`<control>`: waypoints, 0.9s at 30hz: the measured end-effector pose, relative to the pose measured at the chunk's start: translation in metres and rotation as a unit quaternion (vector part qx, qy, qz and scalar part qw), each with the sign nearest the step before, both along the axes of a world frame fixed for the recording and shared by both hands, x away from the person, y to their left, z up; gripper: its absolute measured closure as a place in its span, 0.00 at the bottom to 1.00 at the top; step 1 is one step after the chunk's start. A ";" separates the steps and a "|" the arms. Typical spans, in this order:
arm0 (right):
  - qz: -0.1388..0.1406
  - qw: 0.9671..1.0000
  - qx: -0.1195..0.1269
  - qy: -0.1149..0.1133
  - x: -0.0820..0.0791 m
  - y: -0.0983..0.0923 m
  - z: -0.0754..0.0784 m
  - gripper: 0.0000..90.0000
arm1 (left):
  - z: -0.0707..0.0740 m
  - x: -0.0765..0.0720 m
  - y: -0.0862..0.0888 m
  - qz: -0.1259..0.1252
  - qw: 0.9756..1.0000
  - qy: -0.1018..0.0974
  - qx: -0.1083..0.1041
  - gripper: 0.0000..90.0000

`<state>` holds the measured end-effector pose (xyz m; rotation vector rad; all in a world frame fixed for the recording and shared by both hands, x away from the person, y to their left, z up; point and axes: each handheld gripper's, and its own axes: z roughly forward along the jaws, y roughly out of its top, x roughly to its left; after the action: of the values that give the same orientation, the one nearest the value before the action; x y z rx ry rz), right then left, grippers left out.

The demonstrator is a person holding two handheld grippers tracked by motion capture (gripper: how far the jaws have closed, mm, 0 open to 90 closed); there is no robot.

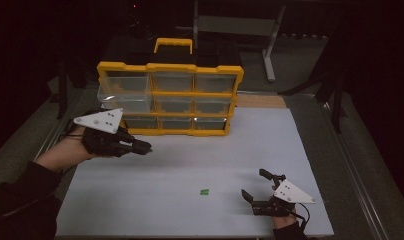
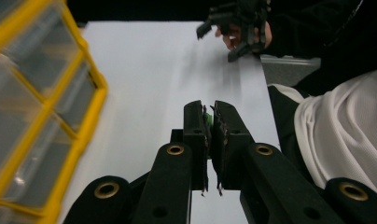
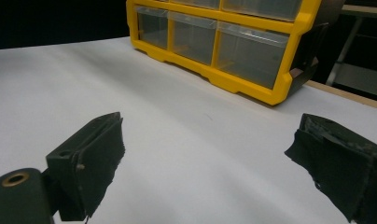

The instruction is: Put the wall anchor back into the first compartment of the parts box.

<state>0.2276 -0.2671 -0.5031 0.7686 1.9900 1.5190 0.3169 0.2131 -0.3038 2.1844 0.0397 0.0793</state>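
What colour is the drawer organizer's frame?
Yellow: the drawer organizer's frame shows best in the high view.

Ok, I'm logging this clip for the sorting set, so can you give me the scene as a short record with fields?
Setting: white table top, dim room
Drawer box: yellow frame with clear drawers, upright at the back; one drawer at its left sticks out
Left tool: shut on a small green piece, raised near the box
Right tool: open, nothing between its jaws, low at the near right
Loose item: another green piece lying on the table
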 end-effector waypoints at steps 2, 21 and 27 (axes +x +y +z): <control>-0.002 1.000 0.001 -0.004 0.000 -0.001 0.000 0.09 | 0.009 0.001 0.004 0.003 1.000 -0.006 -0.003 0.92; -0.001 1.000 0.005 -0.012 0.001 -0.004 0.000 0.09 | 0.086 0.032 0.037 0.057 0.995 -0.063 -0.045 0.92; 0.001 1.000 0.006 -0.012 0.001 -0.004 0.000 0.09 | 0.094 0.052 0.046 0.096 0.994 -0.054 -0.026 0.92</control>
<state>0.2285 -0.2710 -0.5032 0.7512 1.9657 1.5360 0.3691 0.2588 -0.2097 2.1155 0.1887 0.3025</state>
